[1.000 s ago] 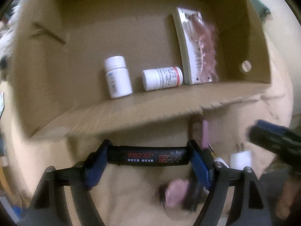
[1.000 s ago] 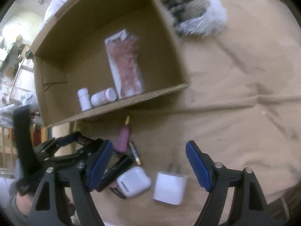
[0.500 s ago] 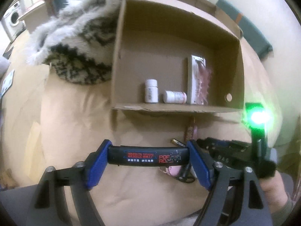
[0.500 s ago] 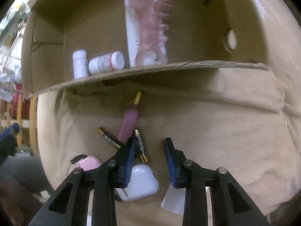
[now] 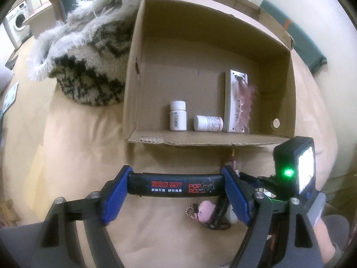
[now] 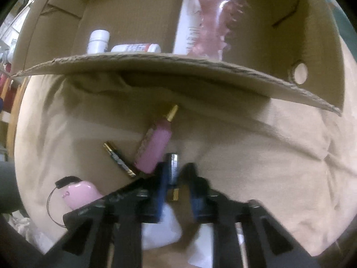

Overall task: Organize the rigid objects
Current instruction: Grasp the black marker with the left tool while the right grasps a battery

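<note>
My left gripper (image 5: 176, 186) is shut on a black bar with red and white print (image 5: 174, 185) and holds it above the beige cloth in front of the cardboard box (image 5: 223, 139). The box holds two white pill bottles (image 5: 178, 116), (image 5: 208, 123) and a pink packaged item (image 5: 238, 105). My right gripper (image 6: 175, 178) is narrowed around a dark battery (image 6: 173, 167) lying on the cloth; whether the pads touch it is unclear. Beside the battery lie a pink tube with a gold tip (image 6: 156, 147) and a second battery (image 6: 119, 158).
A pink case with a black loop (image 6: 78, 193) and white objects (image 6: 160, 230) lie near the right gripper's fingers. A furry black-and-white blanket (image 5: 89, 51) lies left of the box. The box's front flap (image 6: 178, 64) overhangs the cloth.
My right gripper has moved forward and down and narrowed around the battery. My left gripper has drawn back slightly from the box, the bar still in it.
</note>
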`<state>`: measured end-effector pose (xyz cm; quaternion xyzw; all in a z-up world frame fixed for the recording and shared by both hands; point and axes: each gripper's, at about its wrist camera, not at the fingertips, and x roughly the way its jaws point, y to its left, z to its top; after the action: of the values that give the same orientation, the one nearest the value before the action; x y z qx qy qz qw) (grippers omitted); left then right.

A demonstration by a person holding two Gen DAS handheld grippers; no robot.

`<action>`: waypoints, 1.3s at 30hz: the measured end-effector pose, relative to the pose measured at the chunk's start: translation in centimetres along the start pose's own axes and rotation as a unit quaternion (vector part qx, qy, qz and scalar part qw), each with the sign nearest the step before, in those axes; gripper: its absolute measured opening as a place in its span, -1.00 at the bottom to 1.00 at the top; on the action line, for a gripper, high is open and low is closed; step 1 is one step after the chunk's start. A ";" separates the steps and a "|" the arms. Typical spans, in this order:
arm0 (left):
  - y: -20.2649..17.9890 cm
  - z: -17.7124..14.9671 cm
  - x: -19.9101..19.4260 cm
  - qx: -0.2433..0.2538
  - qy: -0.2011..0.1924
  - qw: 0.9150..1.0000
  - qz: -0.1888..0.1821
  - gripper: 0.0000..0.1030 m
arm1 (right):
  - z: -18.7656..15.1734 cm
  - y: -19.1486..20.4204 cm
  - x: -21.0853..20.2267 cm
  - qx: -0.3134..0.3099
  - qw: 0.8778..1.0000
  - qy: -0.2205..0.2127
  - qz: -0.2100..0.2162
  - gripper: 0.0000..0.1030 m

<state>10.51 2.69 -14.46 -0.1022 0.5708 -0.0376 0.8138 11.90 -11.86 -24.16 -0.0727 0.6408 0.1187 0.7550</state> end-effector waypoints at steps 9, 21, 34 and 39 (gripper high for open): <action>0.7 0.1 0.1 -0.011 -0.006 1.000 0.005 0.53 | -0.4 0.1 -2.1 0.015 0.999 -0.016 0.031 -0.79; 0.6 0.3 -2.5 -0.008 -0.054 0.999 -0.005 0.53 | -1.0 -0.3 -9.2 0.032 0.994 -0.088 0.059 -0.79; -2.1 5.8 -5.5 0.033 -0.107 0.994 -0.005 0.53 | 5.7 -1.9 -17.1 0.015 0.976 -0.198 0.085 -0.79; -2.9 7.9 -4.0 0.046 -0.108 0.993 0.002 0.53 | 8.8 -2.0 -16.4 0.013 0.976 -0.202 0.081 -0.79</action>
<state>16.69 1.56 -7.61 -0.0670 0.4777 -0.0512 0.8745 18.37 -12.83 -6.61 0.0145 0.4800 0.1832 0.8578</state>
